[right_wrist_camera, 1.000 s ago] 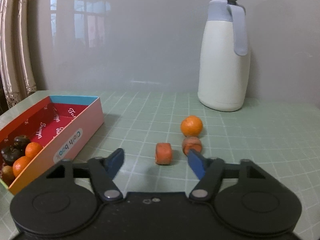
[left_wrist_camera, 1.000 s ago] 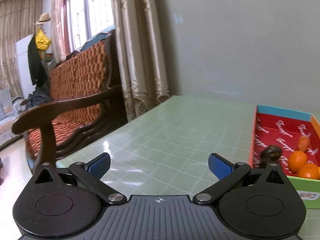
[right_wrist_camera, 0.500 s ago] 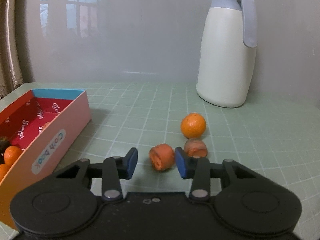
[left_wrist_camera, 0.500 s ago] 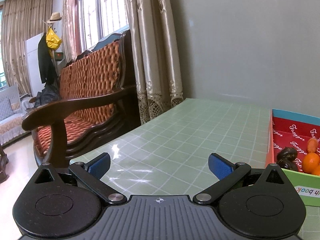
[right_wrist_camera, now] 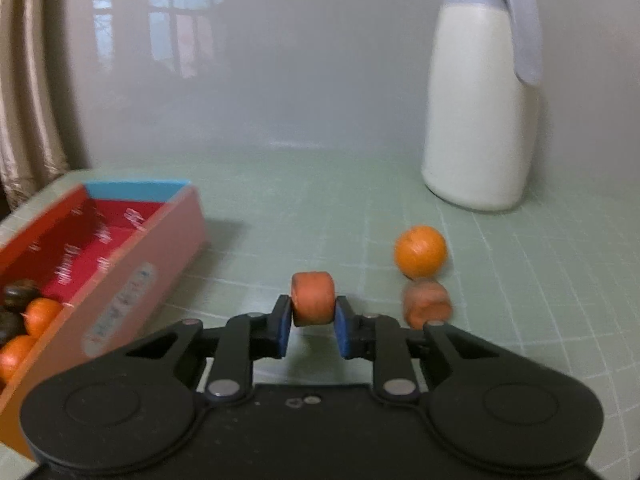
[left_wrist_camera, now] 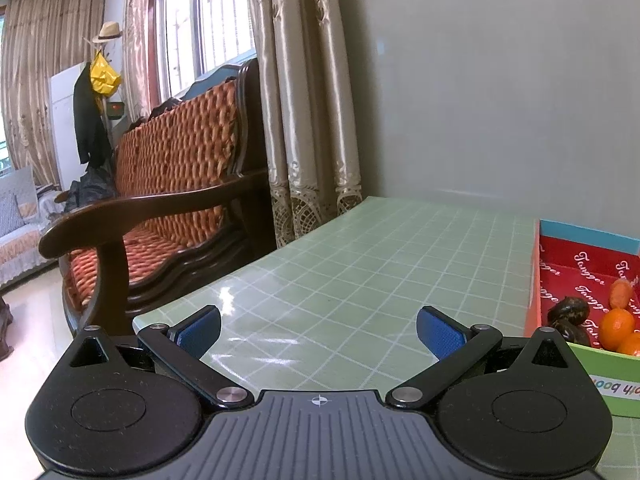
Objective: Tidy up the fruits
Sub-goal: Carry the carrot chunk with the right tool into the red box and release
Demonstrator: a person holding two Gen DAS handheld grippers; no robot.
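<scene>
Fruit lies in two places on the green gridded table: some already sits in the box, a shallow cardboard tray with a red printed lining and a blue end wall, near the table's left edge, and three pieces lie loose on the bare surface to its right. In the box, as the left wrist view shows, are dark brown fruits, small oranges and a reddish-orange piece, gathered at the near end. Of the loose ones, a stubby orange-red piece is pinched between the blue pads of the right gripper, whose fingers have just been closing and now press on both of its sides; it is blurred, so whether it rests on the table I cannot tell. Just to its right sits a round brownish-orange fruit, and behind that, touching or nearly so, a bright orange. A white jug with a grey lid and handle stands toward the table's far right edge by the wall. The left gripper hovers over the table's near left part with its fingers spread wide and nothing between them, the box just to its right. Beyond the table's left edge stand a wooden sofa with orange cushions and curtains.
</scene>
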